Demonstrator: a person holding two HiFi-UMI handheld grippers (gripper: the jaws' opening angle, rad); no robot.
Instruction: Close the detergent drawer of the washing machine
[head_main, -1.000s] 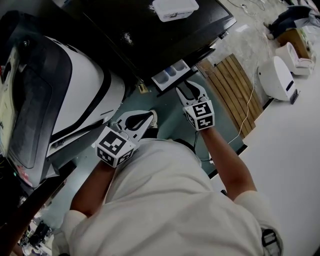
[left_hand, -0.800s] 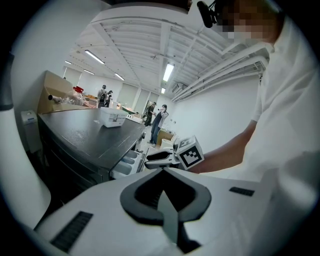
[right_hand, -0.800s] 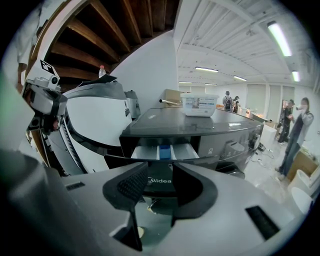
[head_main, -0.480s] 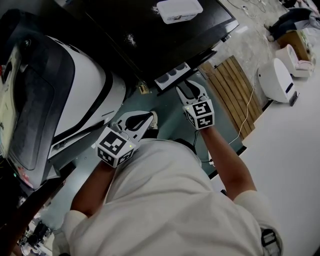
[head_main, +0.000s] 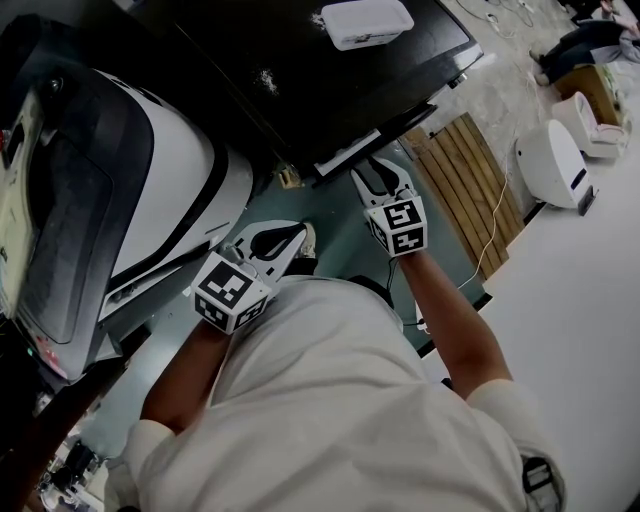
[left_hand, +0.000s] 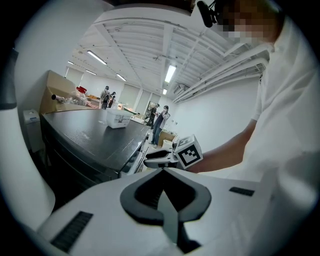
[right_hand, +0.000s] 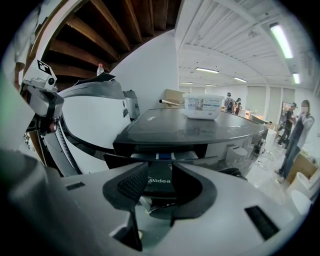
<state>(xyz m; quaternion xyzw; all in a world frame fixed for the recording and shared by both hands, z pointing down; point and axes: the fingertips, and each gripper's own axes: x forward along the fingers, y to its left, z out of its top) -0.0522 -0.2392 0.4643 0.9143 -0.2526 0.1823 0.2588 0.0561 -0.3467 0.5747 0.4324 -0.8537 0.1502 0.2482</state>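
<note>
The black washing machine (head_main: 300, 70) has its detergent drawer (head_main: 355, 148) almost fully in; only a thin strip sticks out. In the right gripper view the drawer (right_hand: 165, 157) shows a narrow slot with a blue compartment above its dark front panel marked Midea (right_hand: 159, 181). My right gripper (head_main: 368, 165) is at that front panel, jaws slightly apart, with the panel seen between the tips (right_hand: 155, 167). My left gripper (head_main: 300, 235) hangs lower and to the left, away from the drawer, shut and holding nothing (left_hand: 162, 170).
A white plastic box (head_main: 365, 20) sits on the machine's top. A large white rounded door with dark glass (head_main: 150, 190) stands at the left. A wooden slat platform (head_main: 465, 180), a cable and a white appliance (head_main: 555, 160) are on the right. People stand far back.
The drawer has slid inward: its white and blue compartments, visible a second ago, are now nearly hidden. My right gripper has moved forward a little with it. The left gripper has stayed put.
</note>
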